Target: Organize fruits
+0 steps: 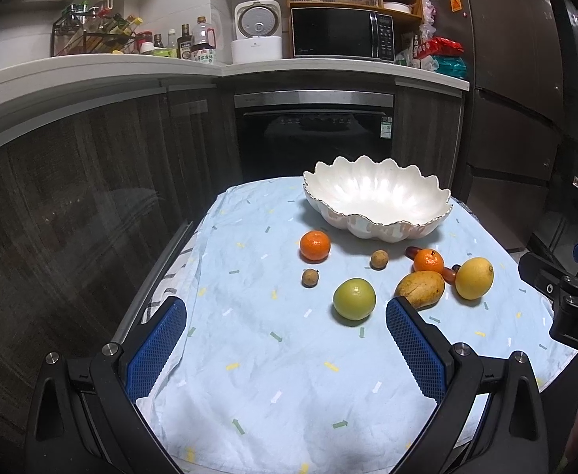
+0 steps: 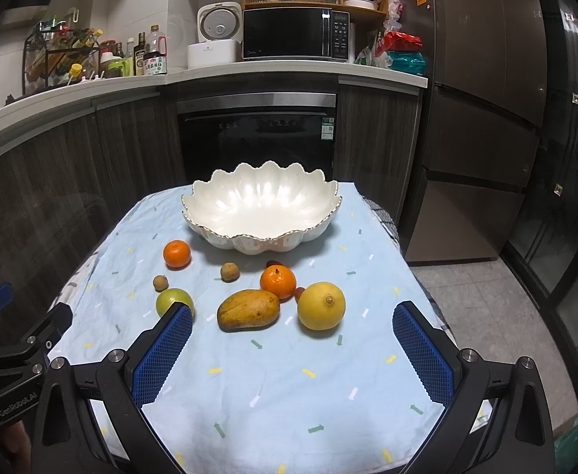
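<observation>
Your left gripper and right gripper both gaped wide, holding nothing. At lower left of the right view, "GenRobot.AI" marked your left gripper; the white scalloped ceramic bowl sat mid-frame.

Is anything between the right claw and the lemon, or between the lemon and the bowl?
Nothing lies between the open right claw and the lemon. Toward the bowl, an orange and a small red fruit sit just behind the lemon; lifting over clears them.

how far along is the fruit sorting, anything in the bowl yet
Done: nothing; the white scalloped bowl is empty. In hand: nothing; the left gripper and right gripper are both open above the cloth. Left: all the fruit on the tablecloth, including the mango, lemon, green fruit, two oranges and two small brown fruits.
</observation>
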A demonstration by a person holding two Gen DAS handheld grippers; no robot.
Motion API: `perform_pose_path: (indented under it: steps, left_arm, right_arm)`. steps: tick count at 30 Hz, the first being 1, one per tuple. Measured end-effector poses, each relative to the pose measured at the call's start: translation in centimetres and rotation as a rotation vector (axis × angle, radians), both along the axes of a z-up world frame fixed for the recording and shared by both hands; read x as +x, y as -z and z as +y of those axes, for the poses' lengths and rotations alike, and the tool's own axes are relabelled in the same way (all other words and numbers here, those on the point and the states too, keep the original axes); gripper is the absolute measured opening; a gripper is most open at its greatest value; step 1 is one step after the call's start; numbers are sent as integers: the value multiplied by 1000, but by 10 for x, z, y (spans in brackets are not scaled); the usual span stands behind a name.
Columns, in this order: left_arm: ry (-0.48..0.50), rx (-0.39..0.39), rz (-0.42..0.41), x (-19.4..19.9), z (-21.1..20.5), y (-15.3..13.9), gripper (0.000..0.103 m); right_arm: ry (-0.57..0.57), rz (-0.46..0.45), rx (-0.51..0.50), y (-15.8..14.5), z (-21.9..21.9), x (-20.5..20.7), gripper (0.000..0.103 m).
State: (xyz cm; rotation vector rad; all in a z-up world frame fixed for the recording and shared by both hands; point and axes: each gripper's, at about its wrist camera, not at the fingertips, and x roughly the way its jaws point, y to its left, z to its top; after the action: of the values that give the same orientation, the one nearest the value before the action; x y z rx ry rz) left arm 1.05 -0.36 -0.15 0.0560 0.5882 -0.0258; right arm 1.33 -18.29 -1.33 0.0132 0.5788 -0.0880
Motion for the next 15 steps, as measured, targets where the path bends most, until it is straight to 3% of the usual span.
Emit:
perform_pose_path:
  steps: [15]
  left_arm:
    - [53,29,36,23,-17,13,103]
  right_arm:
    - [14,41,6,15,-12,24,103]
